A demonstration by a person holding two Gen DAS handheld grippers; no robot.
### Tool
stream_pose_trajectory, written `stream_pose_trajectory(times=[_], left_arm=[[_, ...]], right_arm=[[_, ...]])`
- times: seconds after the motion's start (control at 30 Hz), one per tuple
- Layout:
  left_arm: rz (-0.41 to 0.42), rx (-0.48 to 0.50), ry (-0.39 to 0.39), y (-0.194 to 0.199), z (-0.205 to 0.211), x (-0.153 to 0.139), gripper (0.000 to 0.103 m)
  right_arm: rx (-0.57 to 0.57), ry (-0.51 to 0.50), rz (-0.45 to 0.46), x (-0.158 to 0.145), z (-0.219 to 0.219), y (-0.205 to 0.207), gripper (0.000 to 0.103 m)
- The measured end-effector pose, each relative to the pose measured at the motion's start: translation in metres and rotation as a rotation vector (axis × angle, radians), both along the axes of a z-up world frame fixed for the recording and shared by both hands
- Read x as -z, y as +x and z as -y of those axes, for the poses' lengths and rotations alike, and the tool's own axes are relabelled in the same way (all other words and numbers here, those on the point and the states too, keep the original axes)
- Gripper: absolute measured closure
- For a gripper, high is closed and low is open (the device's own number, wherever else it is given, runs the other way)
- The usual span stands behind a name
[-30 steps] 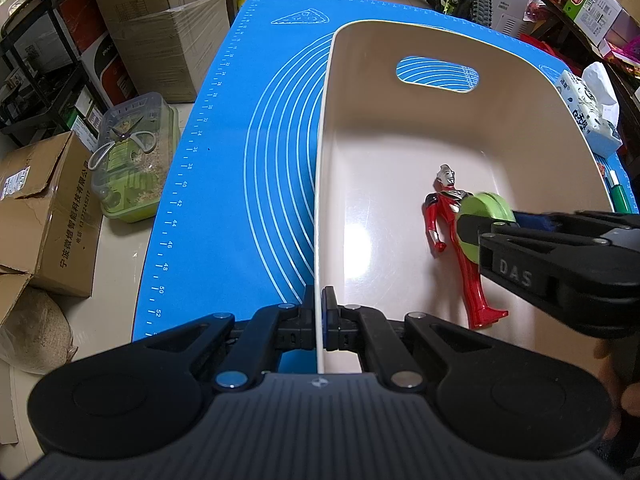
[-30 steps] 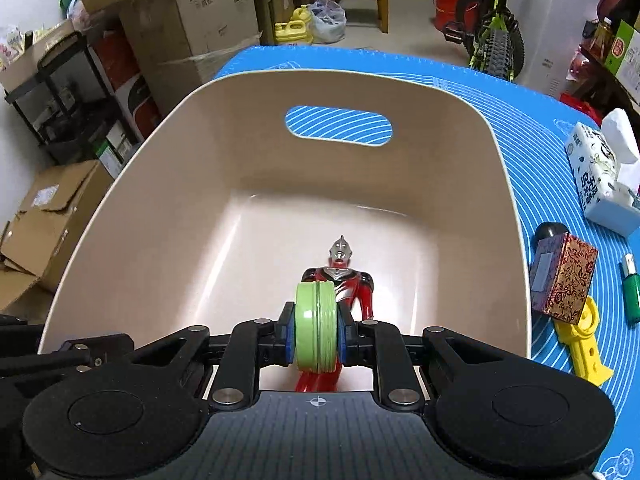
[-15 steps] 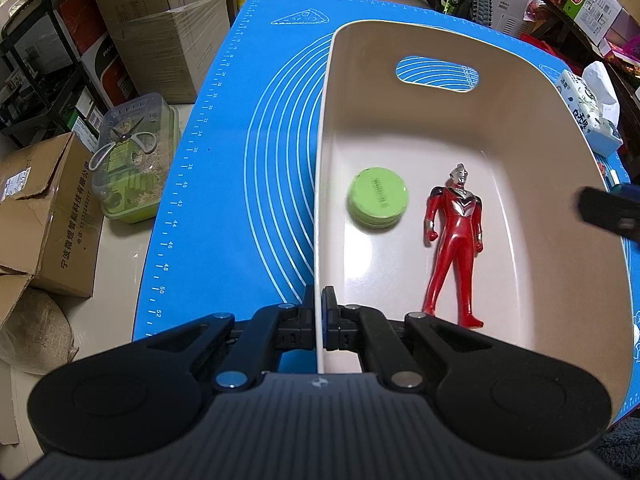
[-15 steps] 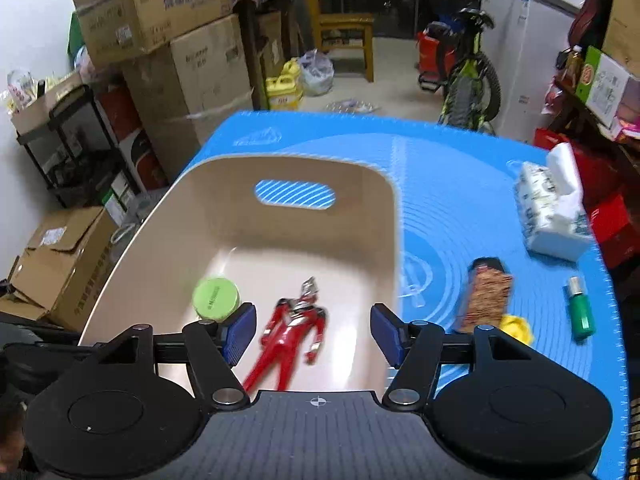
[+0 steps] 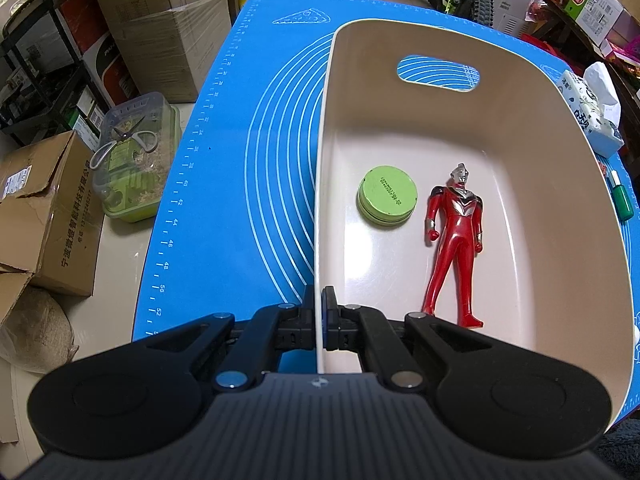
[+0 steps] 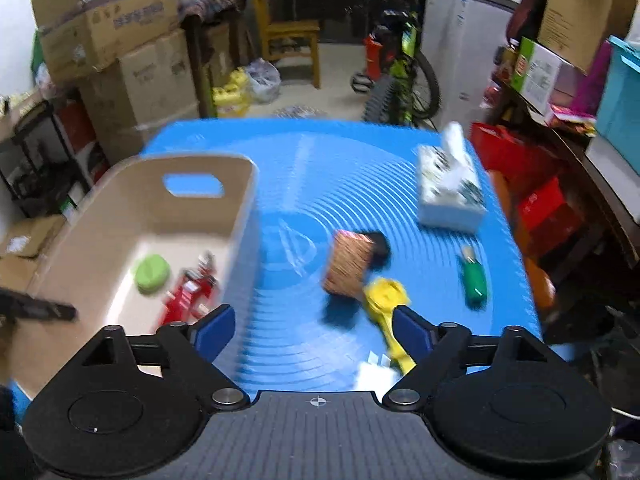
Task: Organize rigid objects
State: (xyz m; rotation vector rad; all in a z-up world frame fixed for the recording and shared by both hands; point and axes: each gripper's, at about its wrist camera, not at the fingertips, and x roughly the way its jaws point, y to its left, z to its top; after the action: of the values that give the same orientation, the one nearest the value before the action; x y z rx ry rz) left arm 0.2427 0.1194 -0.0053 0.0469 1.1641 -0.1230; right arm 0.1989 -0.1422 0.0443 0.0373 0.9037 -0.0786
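Observation:
A beige bin (image 5: pixel 520 128) stands on the blue mat (image 5: pixel 248 152). In it lie a green round tin (image 5: pixel 387 195) and a red toy figure (image 5: pixel 456 236). My left gripper (image 5: pixel 319 304) is shut on the bin's near left rim. My right gripper (image 6: pixel 314 330) is open and empty, above the mat to the right of the bin (image 6: pixel 132 220). Ahead of it on the mat lie a patterned box (image 6: pixel 352 262), a yellow tool (image 6: pixel 386 300) and a green bottle (image 6: pixel 474 276). The tin (image 6: pixel 151 273) and figure (image 6: pixel 190 292) show blurred in this view.
A tissue pack (image 6: pixel 450 188) sits at the mat's far right. Cardboard boxes (image 5: pixel 160 20), a clear container with scissors (image 5: pixel 132 160) and a sack (image 5: pixel 32 332) stand on the floor to the left. A bicycle (image 6: pixel 400 76) and shelves lie beyond the table.
My right gripper let go of the green tin into the bin, opened, then pulled back and swung right over the mat. My left gripper kept its hold on the rim.

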Motion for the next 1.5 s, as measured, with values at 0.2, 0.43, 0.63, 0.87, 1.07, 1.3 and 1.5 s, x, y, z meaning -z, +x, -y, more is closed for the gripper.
stream_pose_trajectory(times=[0.2, 0.43, 0.63, 0.87, 1.07, 1.3, 1.5], left_arm=[[0.000, -0.001, -0.001, 0.000, -0.001, -0.001, 0.099], [-0.001, -0.001, -0.001, 0.000, -0.001, -0.001, 0.099], [0.000, 0.000, -0.001, 0.000, -0.001, -0.001, 0.099], [0.000, -0.001, -0.001, 0.000, -0.001, -0.001, 0.099], [-0.001, 0.000, -0.001, 0.000, -0.001, -0.001, 0.099], [-0.001, -0.001, -0.001, 0.000, -0.001, -0.001, 0.099], [-0.001, -0.001, 0.002, 0.000, -0.001, -0.001, 0.099]], right_arm=[[0.013, -0.022, -0.115, 0.036, 0.017, -0.011, 0.012], [0.010, -0.025, -0.236, 0.066, 0.033, -0.018, 0.010], [0.024, -0.001, -0.325, 0.088, 0.045, -0.019, 0.009], [0.036, 0.016, -0.385, 0.108, 0.050, -0.017, 0.010], [0.036, 0.023, -0.401, 0.114, 0.049, -0.018, 0.017], [0.029, 0.047, -0.377, 0.111, 0.050, -0.017, 0.035], [0.045, 0.044, -0.334, 0.104, 0.048, -0.019, 0.039]])
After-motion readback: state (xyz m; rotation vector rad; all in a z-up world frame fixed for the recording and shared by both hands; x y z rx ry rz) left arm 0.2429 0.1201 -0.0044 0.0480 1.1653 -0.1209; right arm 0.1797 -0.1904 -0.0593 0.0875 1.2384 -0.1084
